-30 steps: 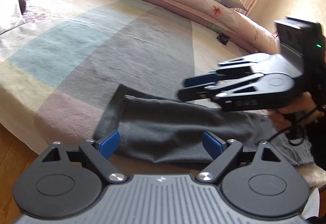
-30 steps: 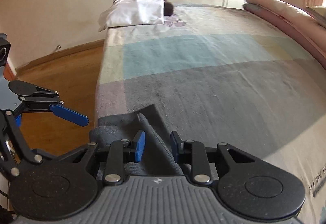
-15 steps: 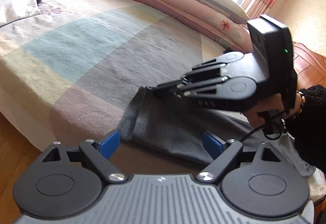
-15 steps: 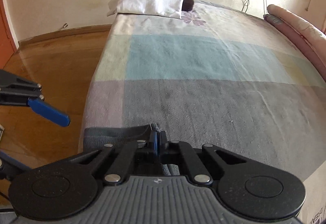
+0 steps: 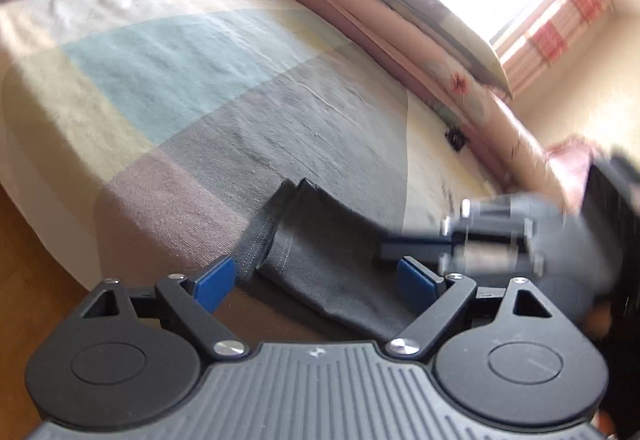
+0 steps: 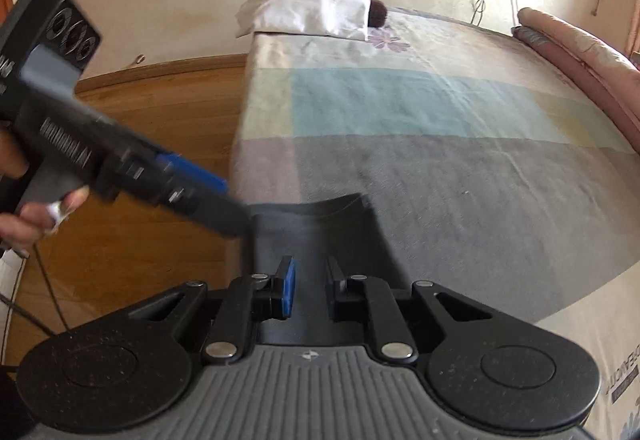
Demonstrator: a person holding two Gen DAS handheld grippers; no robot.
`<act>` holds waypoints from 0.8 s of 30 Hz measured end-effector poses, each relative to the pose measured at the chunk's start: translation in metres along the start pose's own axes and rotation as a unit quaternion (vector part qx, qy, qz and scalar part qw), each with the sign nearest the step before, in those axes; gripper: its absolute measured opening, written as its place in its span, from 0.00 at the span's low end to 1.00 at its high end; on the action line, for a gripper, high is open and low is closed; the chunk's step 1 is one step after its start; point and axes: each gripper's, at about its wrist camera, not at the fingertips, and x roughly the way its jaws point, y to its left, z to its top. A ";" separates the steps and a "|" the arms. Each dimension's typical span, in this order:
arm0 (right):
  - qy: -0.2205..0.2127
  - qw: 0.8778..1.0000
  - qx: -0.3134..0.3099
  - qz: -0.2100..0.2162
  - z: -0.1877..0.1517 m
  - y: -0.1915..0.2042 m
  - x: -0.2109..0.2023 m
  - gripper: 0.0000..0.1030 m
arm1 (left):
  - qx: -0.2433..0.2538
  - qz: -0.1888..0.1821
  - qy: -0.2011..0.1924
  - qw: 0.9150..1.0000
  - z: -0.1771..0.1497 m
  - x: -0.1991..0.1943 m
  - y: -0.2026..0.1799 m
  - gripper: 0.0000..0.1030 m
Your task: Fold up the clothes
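Left wrist view
Left gripper (image 5: 310,282): jaws stand wide apart, blue pads at 9 and 3 o'clock of the gap, nothing pressed between them.
Dark grey garment (image 5: 320,252): a folded strip lying on the bedspread (image 5: 180,52) near the bed's near edge, running from its hemmed end at 11 o'clock of the gap down towards 4 o'clock; it lies between the open pads but neither pad presses on it.
Right gripper (image 5: 400,246): comes in blurred from 3 o'clock, low over the garment; its jaw opening cannot be read in this view.
Background: pink quilt (image 5: 400,32) and a pillow (image 5: 440,20) along the bed's far side at 1 o'clock; a small black object (image 5: 456,138) lies on the bedspread beside the quilt.

Right wrist view
Right gripper (image 6: 310,290): jaws narrowly apart and opening; the garment (image 6: 320,224) lies beneath and ahead of the gap, and the pads do not pinch it.
Garment's place: at 12 o'clock from the jaws, on the grey block of the bedspread (image 6: 460,180), its far edge curled up slightly.
Left gripper (image 6: 228,200): enters from 10 o'clock, blurred, its tip at the garment's left edge; a hand (image 6: 36,216) holds its grip.
Far end of bed: a white folded cloth (image 6: 312,6) at 12 o'clock with something dark beside it; wooden floor (image 6: 140,128) at 9 o'clock.
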 end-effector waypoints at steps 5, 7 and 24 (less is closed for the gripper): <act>0.018 1.000 -0.009 -0.001 -0.016 0.024 0.015 0.19 | -0.089 -0.055 0.015 0.994 0.005 0.005 0.015 0.85; 0.021 1.000 -0.015 -0.007 -0.020 0.028 0.018 0.19 | -0.102 -0.057 0.020 0.993 0.004 0.007 0.016 0.85; -0.043 0.996 0.083 0.012 -0.020 0.007 -0.020 0.03 | -0.217 -0.157 0.053 0.962 -0.013 0.067 0.025 0.86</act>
